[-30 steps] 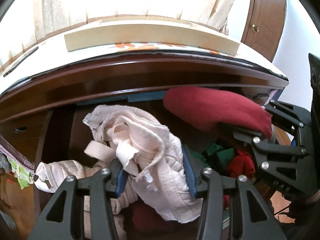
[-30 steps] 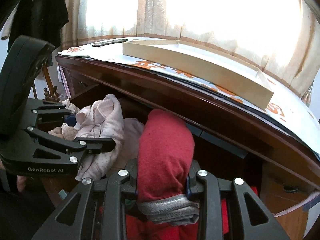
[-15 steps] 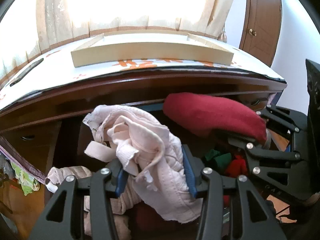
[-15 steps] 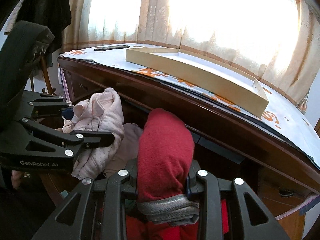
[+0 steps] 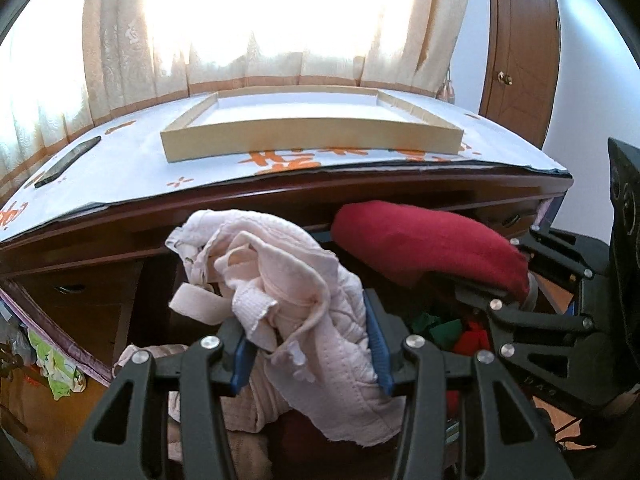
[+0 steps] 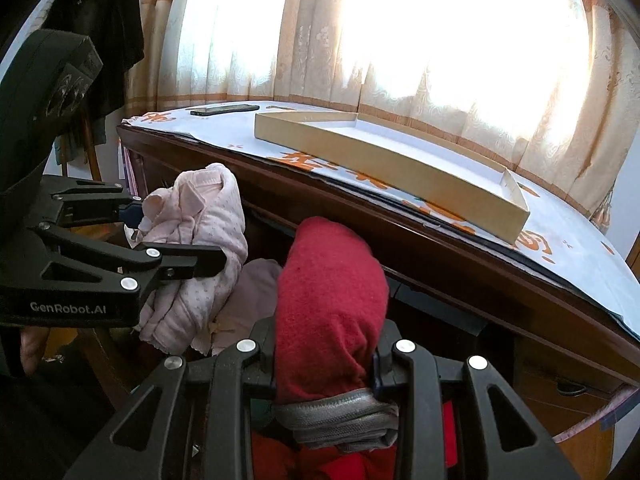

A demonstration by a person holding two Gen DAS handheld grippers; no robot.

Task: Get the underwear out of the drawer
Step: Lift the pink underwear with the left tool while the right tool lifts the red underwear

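Our left gripper (image 5: 308, 344) had its fingers clamped on a bundle of pale pink underwear (image 5: 280, 292), held up in front of the worktop (image 5: 120, 168) edge. Our right gripper (image 6: 326, 364) gripped a red garment (image 6: 330, 300) with a grey waistband, just beside the pink bundle. More red and green clothes (image 5: 444, 330) lay in the open drawer below. A shallow cardboard tray (image 5: 312, 136) and a phone (image 5: 68, 162) sat on the worktop.
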